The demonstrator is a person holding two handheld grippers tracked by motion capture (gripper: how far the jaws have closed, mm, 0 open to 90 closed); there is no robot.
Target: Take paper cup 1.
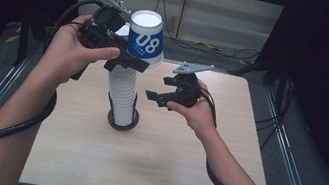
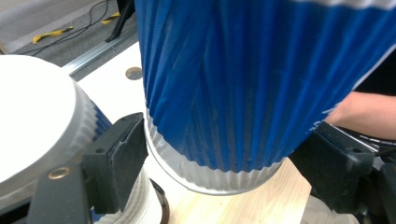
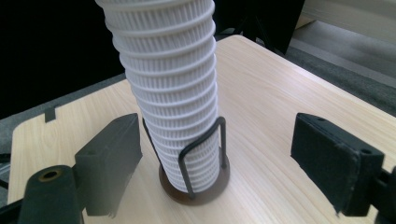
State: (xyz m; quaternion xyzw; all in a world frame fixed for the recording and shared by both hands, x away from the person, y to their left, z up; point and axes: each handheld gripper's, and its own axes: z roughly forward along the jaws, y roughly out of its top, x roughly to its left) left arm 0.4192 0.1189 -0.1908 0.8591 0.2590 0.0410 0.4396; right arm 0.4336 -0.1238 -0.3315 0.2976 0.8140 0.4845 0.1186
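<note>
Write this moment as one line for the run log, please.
left gripper: shut on blue cup, upside down | right gripper: open, empty, beside cup stack | stack in holder on table

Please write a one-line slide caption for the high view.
Left gripper holds an inverted blue paper cup above the white cup stack; right gripper waits open.

Blue cup (image 2: 243, 84) (top cut off)

A pale wooden table (image 1: 179, 176) carries a round dark holder (image 3: 196, 186) with a tall stack of white cups (image 3: 173, 93) in it
</note>
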